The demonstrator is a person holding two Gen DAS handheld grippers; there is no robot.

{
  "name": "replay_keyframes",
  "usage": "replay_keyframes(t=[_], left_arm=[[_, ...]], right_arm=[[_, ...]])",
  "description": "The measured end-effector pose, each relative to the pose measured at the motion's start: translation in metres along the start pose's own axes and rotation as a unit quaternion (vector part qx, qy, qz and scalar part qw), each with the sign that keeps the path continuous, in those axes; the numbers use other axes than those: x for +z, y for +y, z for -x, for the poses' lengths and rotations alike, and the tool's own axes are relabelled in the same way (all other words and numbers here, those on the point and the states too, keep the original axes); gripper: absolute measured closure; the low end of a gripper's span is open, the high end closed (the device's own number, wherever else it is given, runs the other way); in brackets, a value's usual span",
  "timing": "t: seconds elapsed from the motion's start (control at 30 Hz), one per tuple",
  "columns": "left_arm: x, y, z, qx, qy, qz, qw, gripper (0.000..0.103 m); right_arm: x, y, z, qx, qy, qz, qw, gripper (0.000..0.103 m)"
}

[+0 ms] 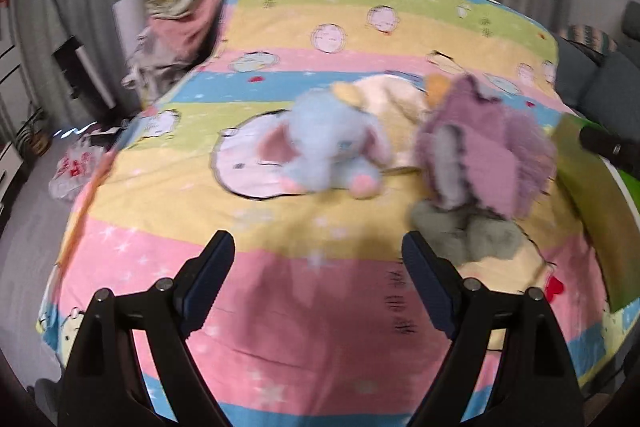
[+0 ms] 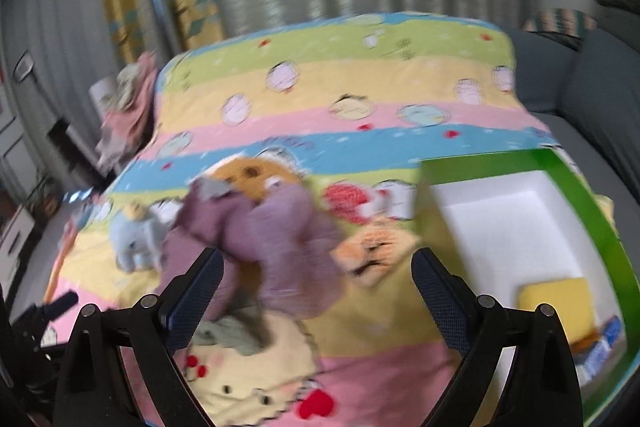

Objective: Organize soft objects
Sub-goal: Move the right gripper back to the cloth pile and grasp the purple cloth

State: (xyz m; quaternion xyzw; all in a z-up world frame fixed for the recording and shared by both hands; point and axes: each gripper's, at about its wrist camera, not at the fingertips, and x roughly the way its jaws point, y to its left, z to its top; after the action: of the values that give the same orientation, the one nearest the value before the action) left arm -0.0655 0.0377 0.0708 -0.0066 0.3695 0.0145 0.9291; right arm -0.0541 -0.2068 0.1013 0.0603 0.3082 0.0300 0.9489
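Purple plush elephant [image 2: 264, 247] is seen on the bed [image 2: 400, 307], just ahead-left of the wide-spread, empty right gripper [image 2: 318, 291]; left gripper [image 1: 318, 267], equally wide, sits farther off.

Left gripper [image 1: 318, 247]: jaws spread wide, nothing between them. Both fingers enter from the bottom of the left wrist view and angle outward, with blue ribbed pads [image 1: 210, 281] facing inward. Black linkage arms and round pivot pins visible behind each finger. Fingers level with each other, tips held up off the surface.

Right gripper [image 2: 318, 263]: jaws likewise wide apart, gripping nothing. Blue pads [image 2: 440, 297] face inward; black linkages symmetric. A black part of the left gripper shows at the lower left edge of the right wrist view.
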Motion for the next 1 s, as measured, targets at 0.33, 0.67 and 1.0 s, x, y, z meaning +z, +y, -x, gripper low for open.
replay_keyframes(t=[0.33,0.67,1.0], left_arm=[[-0.003,0.037,-0.003,0.018,0.013,0.049,0.9986,0.018],[-0.002,0.06,-0.003,-0.009,0.029,0.092,0.9953,0.018],[-0.003,0.066,-0.006,-0.006,0.036,0.098,0.9945,0.018]], right_arm=[[-0.012,0.059,-0.053,0.064,0.059,-0.018,0.996,0.007],[-0.022,0.093,-0.07,0.081,0.062,0.003,0.995,0.008],[-0.028,0.091,-0.077,0.053,0.066,0.009,0.996,0.08]])
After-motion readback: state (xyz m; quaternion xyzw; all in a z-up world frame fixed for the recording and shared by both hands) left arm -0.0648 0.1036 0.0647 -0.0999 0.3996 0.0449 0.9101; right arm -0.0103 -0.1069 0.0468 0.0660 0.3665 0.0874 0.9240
